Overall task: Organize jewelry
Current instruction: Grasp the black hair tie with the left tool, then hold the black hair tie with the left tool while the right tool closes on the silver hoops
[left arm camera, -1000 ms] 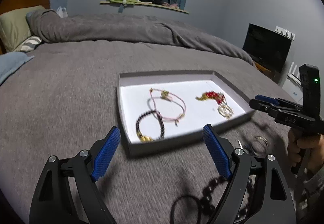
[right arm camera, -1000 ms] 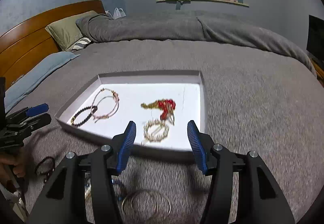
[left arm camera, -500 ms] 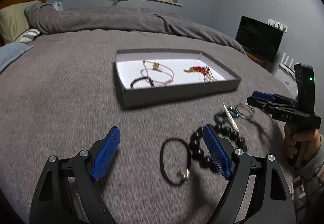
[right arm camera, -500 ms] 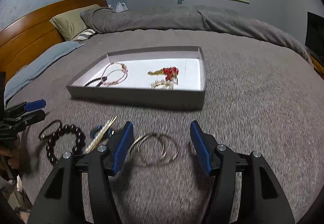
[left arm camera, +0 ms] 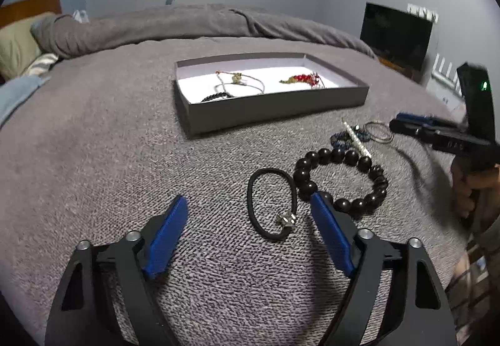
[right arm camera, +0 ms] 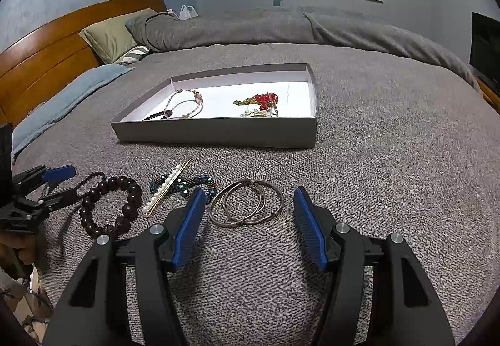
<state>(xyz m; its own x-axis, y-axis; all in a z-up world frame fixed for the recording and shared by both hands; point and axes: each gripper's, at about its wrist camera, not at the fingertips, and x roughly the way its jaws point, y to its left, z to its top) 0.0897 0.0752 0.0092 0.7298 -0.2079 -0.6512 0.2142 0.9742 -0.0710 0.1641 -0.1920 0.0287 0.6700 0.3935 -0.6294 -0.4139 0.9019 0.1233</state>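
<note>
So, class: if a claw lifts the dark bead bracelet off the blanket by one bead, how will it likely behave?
The dark bead bracelet would probably sag into a hanging loop, since it is separate round beads on a string. It looks fairly heavy for its size, the beads being large and solid. The glossy round beads might slip between flat pads, so gripping across the strand seems safer.

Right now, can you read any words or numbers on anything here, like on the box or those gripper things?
No text can be read.
Right gripper, seen from the left wrist camera: its black body is too blurred to show any lettering; only a green light glows on it.
Gray box: plain walls, no label.
Left gripper: no markings visible.
Dark screen: blank.
</note>
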